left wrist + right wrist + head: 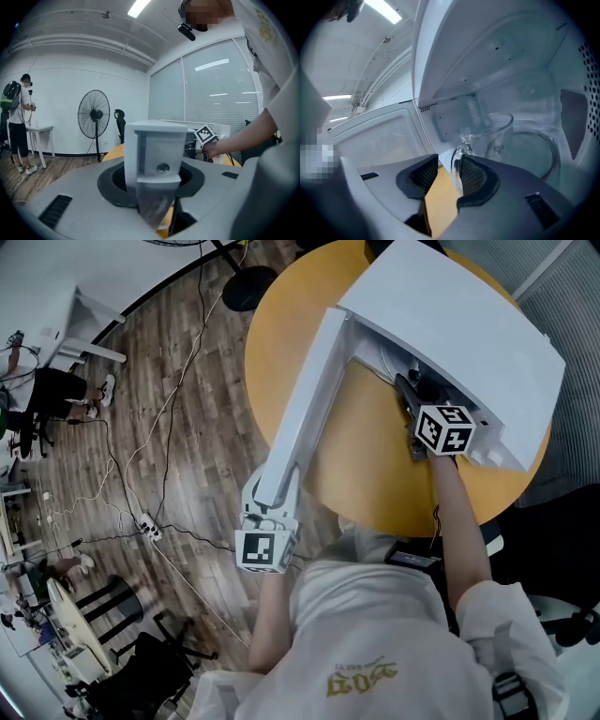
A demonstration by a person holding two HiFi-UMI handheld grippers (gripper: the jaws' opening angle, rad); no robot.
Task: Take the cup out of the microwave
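Lower left in the head view, the left gripper (270, 512) pinches the edge of the microwave door (305, 399). The jaws of the right gripper (443, 176) stand spread around the handle (457, 161) of the glass cup (499, 136).

I have the white box microwave (459, 343) on the round wooden table (291, 334), its white door (305, 399) swung out left. My left gripper (270, 507) sits at the door's free edge. Inside stands the clear glass cup (497, 136), round glass turntable (546, 150) at its right, its handle (457, 157) between my right gripper's (449, 176) jaws.
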